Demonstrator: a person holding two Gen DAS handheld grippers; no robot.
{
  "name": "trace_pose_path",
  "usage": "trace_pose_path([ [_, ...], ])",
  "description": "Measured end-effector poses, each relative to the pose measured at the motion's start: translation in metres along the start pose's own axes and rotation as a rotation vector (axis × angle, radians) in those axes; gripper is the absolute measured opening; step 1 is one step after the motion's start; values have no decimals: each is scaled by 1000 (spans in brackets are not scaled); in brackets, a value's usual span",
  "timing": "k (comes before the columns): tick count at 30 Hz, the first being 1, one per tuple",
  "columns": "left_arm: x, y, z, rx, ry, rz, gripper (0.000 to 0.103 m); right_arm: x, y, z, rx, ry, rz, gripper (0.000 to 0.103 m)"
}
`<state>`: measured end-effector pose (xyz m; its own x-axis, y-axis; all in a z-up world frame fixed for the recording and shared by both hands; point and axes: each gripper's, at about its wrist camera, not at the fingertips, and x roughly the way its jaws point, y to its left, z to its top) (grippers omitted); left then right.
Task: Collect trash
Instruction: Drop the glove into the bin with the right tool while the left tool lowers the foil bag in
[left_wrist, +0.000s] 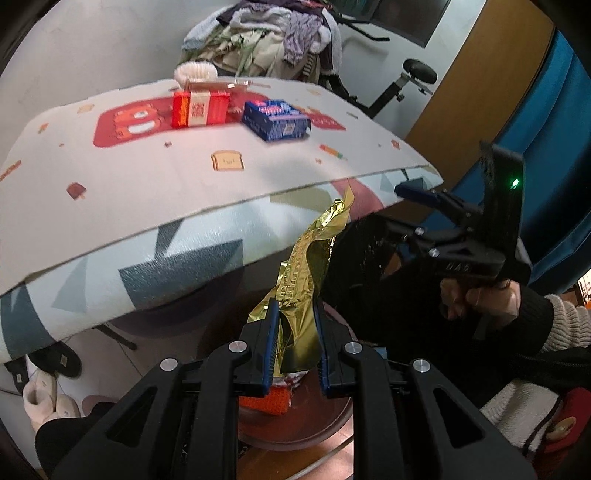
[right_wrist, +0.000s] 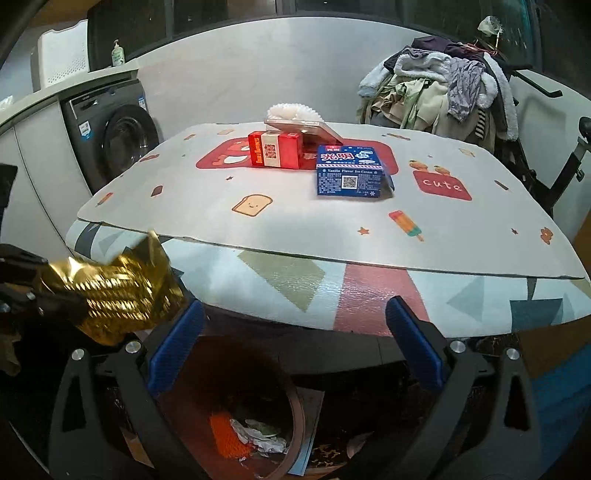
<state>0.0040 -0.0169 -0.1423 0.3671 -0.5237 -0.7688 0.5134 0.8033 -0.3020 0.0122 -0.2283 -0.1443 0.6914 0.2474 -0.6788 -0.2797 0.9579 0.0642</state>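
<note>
Now | left gripper (left_wrist: 295, 343) fingers pinch gold wrapper (left_wrist: 306, 273) | right gripper (right_wrist: 295, 343) fingers spread, empty, beside it

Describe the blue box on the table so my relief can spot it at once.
Start at the table with its cartoon-print mat. Near the far middle, two boxes sit side by side, apart from each other. The blue box is the one on the right in the right wrist view, lying flat with white lettering and a QR code, unlike the upright red box.
</note>
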Motion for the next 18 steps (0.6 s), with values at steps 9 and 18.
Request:
trace_pose_path([
  [9, 25, 4, -6, 17, 72, 10, 18, 1, -1, 0, 15, 1, -2, 97],
  [18, 42, 9, -14, 56, 70, 37, 67, 1, -2, 0, 26, 3, -4, 97],
])
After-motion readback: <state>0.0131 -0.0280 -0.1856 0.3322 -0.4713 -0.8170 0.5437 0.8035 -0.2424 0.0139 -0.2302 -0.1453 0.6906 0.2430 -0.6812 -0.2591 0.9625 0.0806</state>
